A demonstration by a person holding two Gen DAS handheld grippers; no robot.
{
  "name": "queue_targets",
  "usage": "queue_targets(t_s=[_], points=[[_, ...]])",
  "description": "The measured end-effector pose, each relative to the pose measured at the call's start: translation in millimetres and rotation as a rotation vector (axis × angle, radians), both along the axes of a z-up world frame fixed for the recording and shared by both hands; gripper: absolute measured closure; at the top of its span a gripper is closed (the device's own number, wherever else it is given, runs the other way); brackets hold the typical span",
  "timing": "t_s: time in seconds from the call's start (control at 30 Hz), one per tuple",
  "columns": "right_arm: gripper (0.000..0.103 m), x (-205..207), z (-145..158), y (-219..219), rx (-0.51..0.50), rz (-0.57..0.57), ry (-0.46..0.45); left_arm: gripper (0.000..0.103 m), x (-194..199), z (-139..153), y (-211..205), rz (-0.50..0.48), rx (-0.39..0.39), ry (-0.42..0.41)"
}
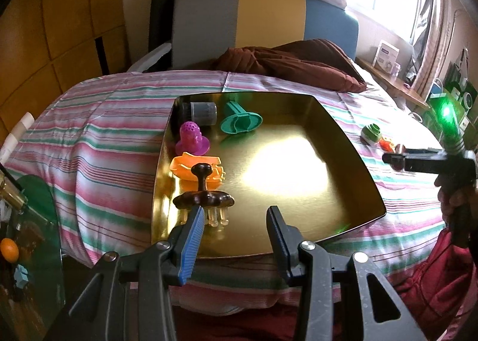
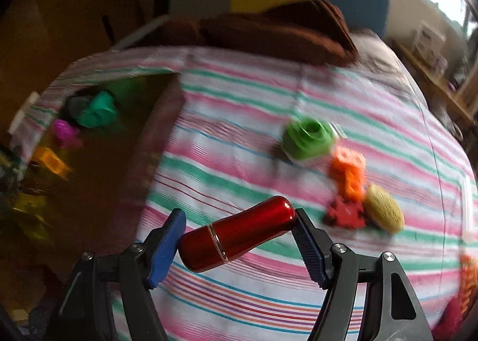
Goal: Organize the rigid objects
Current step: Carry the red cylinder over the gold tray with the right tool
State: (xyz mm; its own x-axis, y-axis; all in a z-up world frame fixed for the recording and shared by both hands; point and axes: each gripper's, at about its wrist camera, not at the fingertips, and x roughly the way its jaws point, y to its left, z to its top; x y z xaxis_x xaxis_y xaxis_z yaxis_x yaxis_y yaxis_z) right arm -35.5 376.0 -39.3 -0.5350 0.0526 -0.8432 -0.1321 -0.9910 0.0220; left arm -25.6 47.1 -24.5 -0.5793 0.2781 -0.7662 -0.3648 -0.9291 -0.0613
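The right gripper [image 2: 237, 238] holds a red metallic capsule [image 2: 236, 233] end to end, its long axis spanning the jaws, above the striped bed [image 2: 239, 102]. The gold tray [image 2: 162, 132] lies to its left. The left gripper [image 1: 236, 221], half-open and empty, hovers over the tray's near edge.

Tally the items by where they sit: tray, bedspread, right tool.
In the gold tray: 5 (grey cup, teal piece, purple piece, orange piece, brown massager)
Loose on bedspread: 4
In right tool: 1 (red cylinder)
Total: 10
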Motion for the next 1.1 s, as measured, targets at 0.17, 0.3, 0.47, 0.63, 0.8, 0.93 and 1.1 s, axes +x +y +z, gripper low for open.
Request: queue_targets(t_s=[0.17,0.3,0.47,0.63,0.8,0.93,1.1], points=[[0.030,-9.0,24.0,-39.6,-0.023,0.089,0.066,0.060,-0.7,-0.3,-6.7,0.016,0.004,-0.004],[0.030,-16.4,30.5,-70.7,-0.039,0.157,0.083,0.060,-1.1,0.1,-11.4,0.024,0.008,-0.003],[0.030,-25.3,24.1,-100.6,-0.049,0.215,0.064,0.060,-1.1,0.3,-17.3,0.035,0.010,-0.002],[0.030,-38.2,15.2,-126.4,-0.067,0.258,0.038,0.060,-2.1,-0.7,-23.3,0.045,0.012,-0.005],[0.030,-52.5,10.0,-148.8,-0.077,0.290,0.017,0.060,-2.2,-2.3,-29.2,0.057,0.015,-0.011],[0.030,-65.7,5.8,-157.6,-0.095,0.290,0.000,0.060,-3.2,-3.9,-35.0,0.070,0.018,-0.016],[0.030,-88.3,-2.1,-165.6,-0.121,0.273,-0.032,0.060,-6.2,-7.9,-42.8,0.087,0.023,-0.026]])
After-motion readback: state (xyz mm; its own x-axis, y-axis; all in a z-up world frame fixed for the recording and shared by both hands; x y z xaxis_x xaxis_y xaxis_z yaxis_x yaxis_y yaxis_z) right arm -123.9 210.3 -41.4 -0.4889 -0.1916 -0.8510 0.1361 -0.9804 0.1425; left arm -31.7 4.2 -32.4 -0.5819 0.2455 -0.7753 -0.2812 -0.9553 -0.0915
